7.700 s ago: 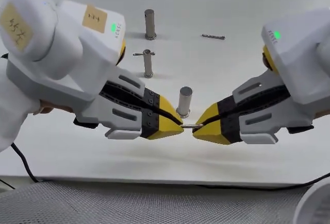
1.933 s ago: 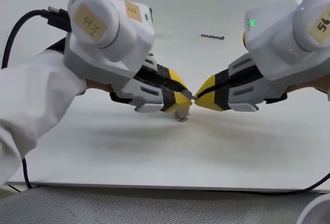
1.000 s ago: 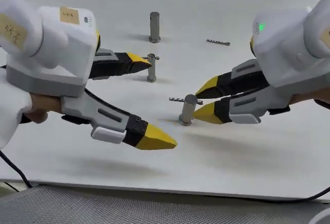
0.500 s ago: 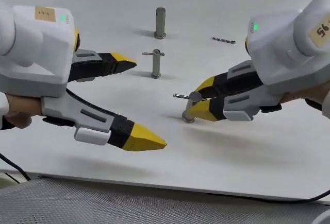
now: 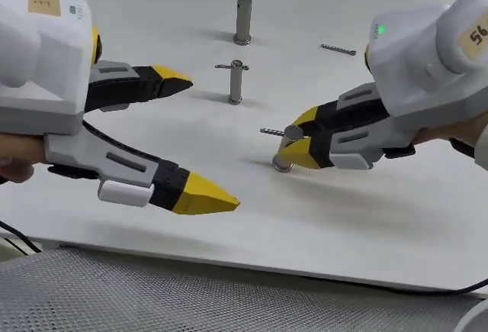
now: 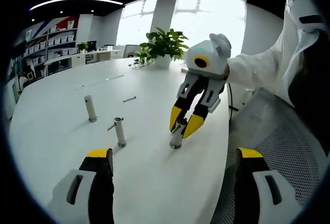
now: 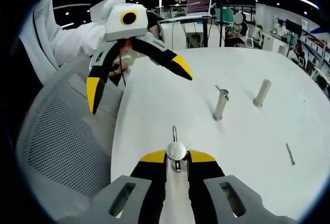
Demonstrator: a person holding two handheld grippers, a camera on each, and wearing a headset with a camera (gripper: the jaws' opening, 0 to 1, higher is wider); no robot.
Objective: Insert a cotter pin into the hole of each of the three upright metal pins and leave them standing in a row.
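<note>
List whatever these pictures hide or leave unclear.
Near pin: shaft mostly hidden between the right gripper jaws, head view and right gripper view.
Loose cotter: too small for its shape, head view.
Left gripper: body cut off by the left edge, head view.

The desk (image 5: 366, 217) has a smooth white top with a faint, even sheen. The nearest metal pin (image 5: 284, 162), the middle metal pin (image 5: 236, 82) and the far metal pin (image 5: 243, 20) are silvery metal with a satin, brushed look. The loose cotter pin (image 5: 338, 49) is thinner, duller grey metal. The left gripper (image 5: 214, 143) and right gripper (image 5: 294, 138) have matt white plastic shells, with jaws of black plastic tipped in smooth yellow. The chair (image 5: 152, 294) is grey woven mesh, and the sleeve (image 6: 258, 69) is white cloth.
</note>
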